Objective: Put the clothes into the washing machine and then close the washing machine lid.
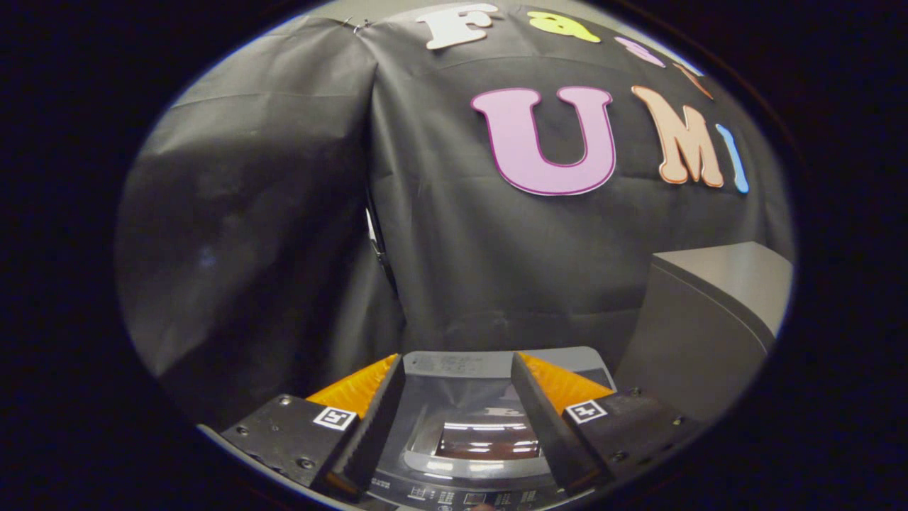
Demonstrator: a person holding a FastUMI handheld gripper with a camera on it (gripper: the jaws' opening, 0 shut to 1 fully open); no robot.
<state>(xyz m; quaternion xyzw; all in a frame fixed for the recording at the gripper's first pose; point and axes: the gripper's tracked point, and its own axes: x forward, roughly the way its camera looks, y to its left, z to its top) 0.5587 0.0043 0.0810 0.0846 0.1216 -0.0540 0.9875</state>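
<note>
Two fingers of your gripper (457, 397) stand wide apart and hold nothing. Neither finger touches any object.

Position of the washer (461, 426):
- It sits below the gripper, seen through the gap between the two fingers.
- Its far edge lies just beyond the fingertips.
- Its control panel (454, 497) is the nearest part to you, a dark strip with small markings, low between the fingers.

State of the lid (468, 411):
- It appears to lie flat on the washer, closed.
- It is grey with a glossy window (486, 438) in its middle.
- The window reflects bright strips of light, so you cannot tell what is inside the drum.
- A printed patch (454, 363) sits on the far part of the lid, too small to read.

Surroundings:
- The booth's black cloth wall (284, 213) rises directly behind the washer and spans left to right. A vertical fold in the cloth runs down just left of centre.
- A grey box-shaped cabinet (709, 319) stands to the right of the washer, against the wall. Its flat top is higher than the washer lid. It is near the right finger but apart from it.

Clothes: you cannot tell where they are from this position.
</note>
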